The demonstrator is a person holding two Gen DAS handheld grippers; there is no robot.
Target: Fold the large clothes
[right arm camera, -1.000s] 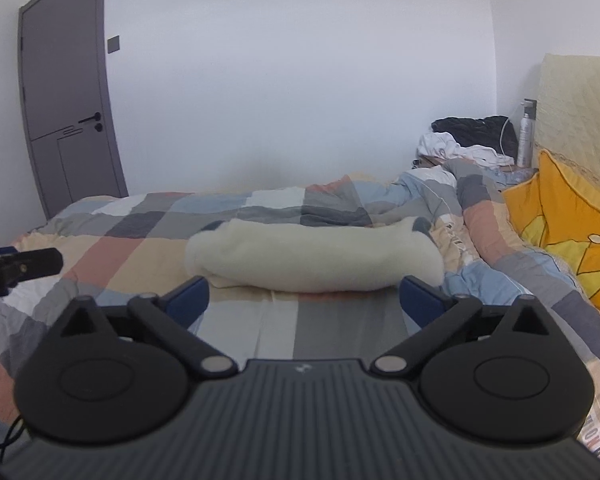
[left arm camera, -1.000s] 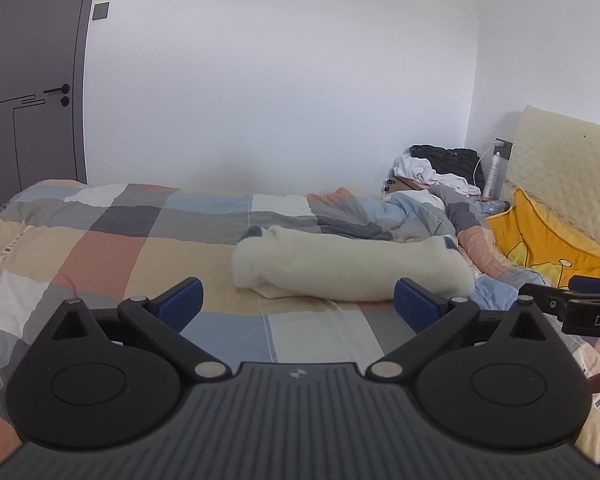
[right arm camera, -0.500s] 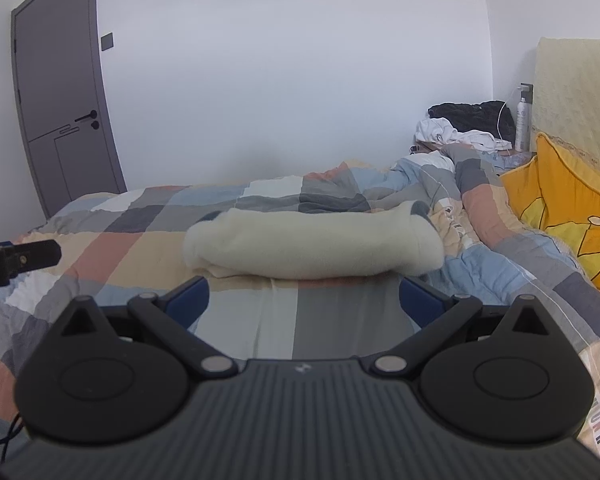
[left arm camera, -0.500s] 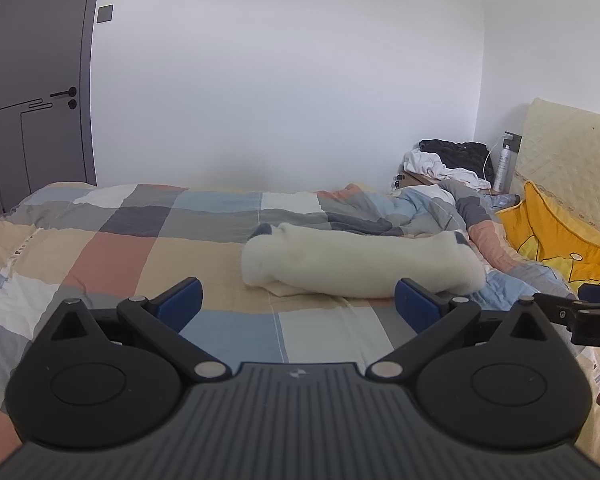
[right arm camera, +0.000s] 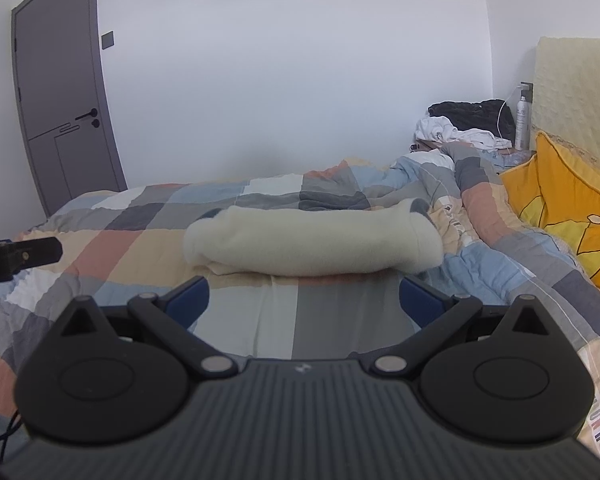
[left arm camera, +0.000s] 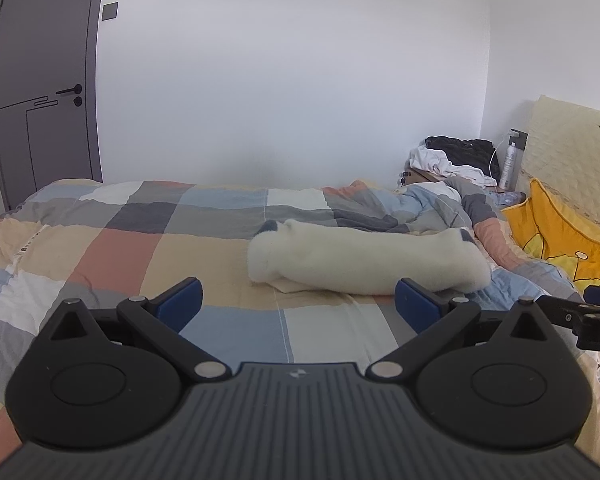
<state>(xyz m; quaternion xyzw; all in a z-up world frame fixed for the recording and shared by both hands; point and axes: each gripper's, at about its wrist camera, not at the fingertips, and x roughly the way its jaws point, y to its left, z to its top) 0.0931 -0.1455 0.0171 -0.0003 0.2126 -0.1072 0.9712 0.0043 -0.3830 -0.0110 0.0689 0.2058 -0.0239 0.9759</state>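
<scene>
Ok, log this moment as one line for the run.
stage: garment folded | cream fleece garment: long bundle lying on checked duvet | left gripper: open, empty, short of bundle | right gripper: open, empty, short of bundle

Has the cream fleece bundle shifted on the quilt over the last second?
No. The folded cream fleece garment stays on the same peach and white patches of the checked patchwork quilt; only the camera view drifts slightly.

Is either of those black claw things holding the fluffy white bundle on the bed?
No, the fluffy white bundle lies by itself on the checked quilt, and the right gripper has its jaws spread wide short of it.
</scene>
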